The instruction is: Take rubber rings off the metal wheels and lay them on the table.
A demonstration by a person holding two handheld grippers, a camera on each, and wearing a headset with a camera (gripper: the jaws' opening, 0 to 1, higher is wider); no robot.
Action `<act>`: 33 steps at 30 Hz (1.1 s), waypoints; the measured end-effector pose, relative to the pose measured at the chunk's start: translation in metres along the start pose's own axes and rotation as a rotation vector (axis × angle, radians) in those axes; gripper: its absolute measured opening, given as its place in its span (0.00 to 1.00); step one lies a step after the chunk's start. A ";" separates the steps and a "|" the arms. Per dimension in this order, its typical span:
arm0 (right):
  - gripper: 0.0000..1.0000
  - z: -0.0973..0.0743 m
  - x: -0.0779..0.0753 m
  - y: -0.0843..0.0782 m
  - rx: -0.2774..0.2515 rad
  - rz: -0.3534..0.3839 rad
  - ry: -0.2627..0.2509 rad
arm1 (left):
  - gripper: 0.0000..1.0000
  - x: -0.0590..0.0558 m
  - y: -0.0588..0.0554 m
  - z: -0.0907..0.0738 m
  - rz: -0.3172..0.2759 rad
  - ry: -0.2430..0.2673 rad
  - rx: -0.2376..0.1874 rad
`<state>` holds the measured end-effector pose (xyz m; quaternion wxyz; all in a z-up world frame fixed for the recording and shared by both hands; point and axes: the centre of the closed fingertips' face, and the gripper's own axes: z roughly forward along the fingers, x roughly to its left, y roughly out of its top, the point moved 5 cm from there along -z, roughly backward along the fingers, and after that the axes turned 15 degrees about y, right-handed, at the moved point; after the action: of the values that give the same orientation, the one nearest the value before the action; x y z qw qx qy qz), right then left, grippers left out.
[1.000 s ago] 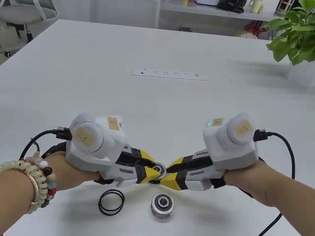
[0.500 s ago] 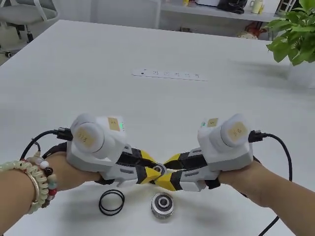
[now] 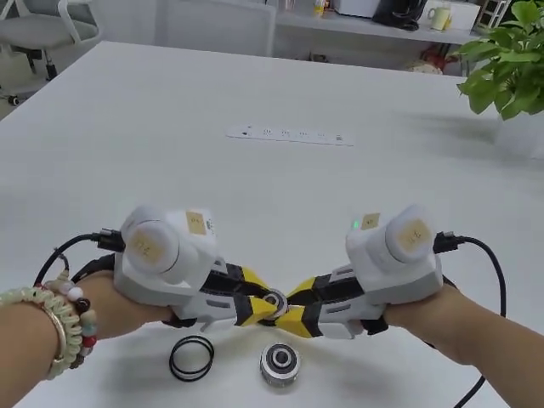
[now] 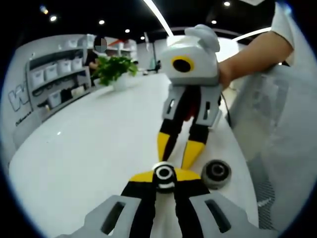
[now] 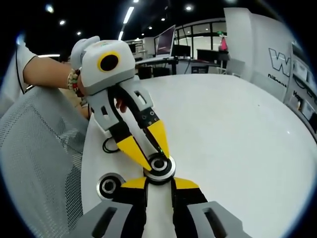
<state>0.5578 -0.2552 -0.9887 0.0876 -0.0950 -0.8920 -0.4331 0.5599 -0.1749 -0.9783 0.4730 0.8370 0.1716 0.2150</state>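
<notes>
Nearby, second wheel [image 3: 280, 360] beside loose rings [image 3: 192, 358].

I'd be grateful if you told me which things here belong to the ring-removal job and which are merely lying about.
Job in hand:
- held wheel, pinched between left gripper and right gripper
- second wheel
- loose rubber rings

Lying about:
- power strip
- potted plant
- office chair
</notes>
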 end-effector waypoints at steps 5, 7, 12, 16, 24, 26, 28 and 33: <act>0.06 -0.002 -0.002 -0.003 0.019 -0.011 -0.008 | 0.14 0.000 0.000 0.000 -0.001 0.002 0.000; 0.06 -0.002 -0.002 -0.003 0.008 0.004 -0.005 | 0.14 0.000 0.000 0.000 -0.002 0.002 0.001; 0.04 -0.002 -0.002 -0.003 0.014 0.005 -0.009 | 0.14 0.000 0.000 0.000 -0.003 0.004 0.001; 0.00 -0.003 -0.004 -0.003 0.015 0.005 -0.023 | 0.14 0.000 0.000 0.000 -0.002 0.006 0.001; 0.00 -0.008 -0.009 -0.002 -0.034 0.140 -0.044 | 0.14 0.001 0.000 0.000 -0.002 0.012 0.001; 0.00 -0.010 -0.009 -0.002 -0.058 0.213 -0.039 | 0.14 0.001 0.000 0.000 -0.002 0.012 0.001; 0.00 -0.011 -0.009 -0.001 -0.091 0.300 -0.033 | 0.14 0.001 0.000 0.000 -0.007 0.014 0.001; 0.00 -0.015 -0.011 -0.003 -0.151 0.421 -0.003 | 0.14 0.000 -0.001 0.001 -0.031 0.012 -0.008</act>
<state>0.5688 -0.2702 -0.9846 0.1673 -0.2861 -0.8177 -0.4708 0.5603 -0.1756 -0.9793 0.4785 0.8311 0.1865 0.2134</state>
